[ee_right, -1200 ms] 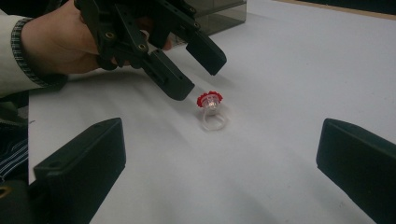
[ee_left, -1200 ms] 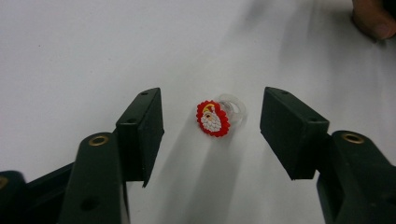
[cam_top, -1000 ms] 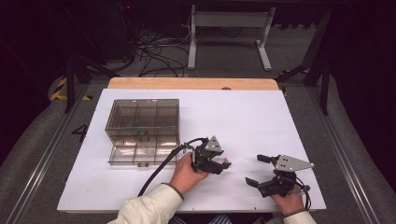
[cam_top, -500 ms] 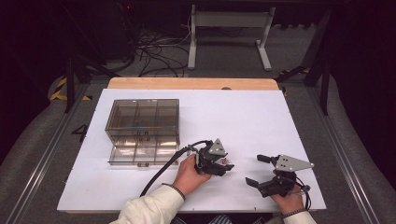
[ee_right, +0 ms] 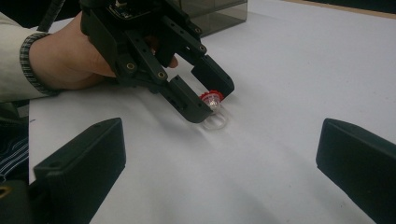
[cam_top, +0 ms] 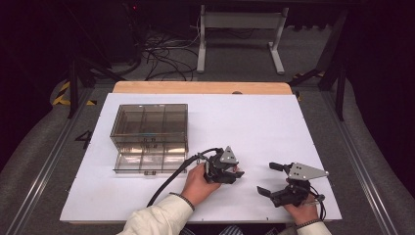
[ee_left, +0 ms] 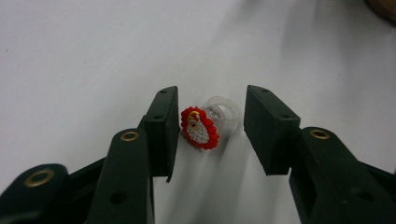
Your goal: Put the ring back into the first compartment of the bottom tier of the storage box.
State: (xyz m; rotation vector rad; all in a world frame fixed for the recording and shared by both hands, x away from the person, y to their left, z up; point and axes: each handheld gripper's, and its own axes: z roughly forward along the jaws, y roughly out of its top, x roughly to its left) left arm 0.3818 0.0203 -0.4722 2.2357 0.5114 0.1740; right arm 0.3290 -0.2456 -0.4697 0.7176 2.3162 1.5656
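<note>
Ring (ee_left: 205, 123) — clear band, scalloped red rubber face.

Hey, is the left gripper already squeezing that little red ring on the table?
No: in the left gripper view the red ring lies between the left gripper's jaws, which have just been closing, with gaps on both sides.

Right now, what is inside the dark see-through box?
The box shows divider walls and compartments that look empty from the high view. Its lower drawer sticks out; glare hides part of it.
</note>
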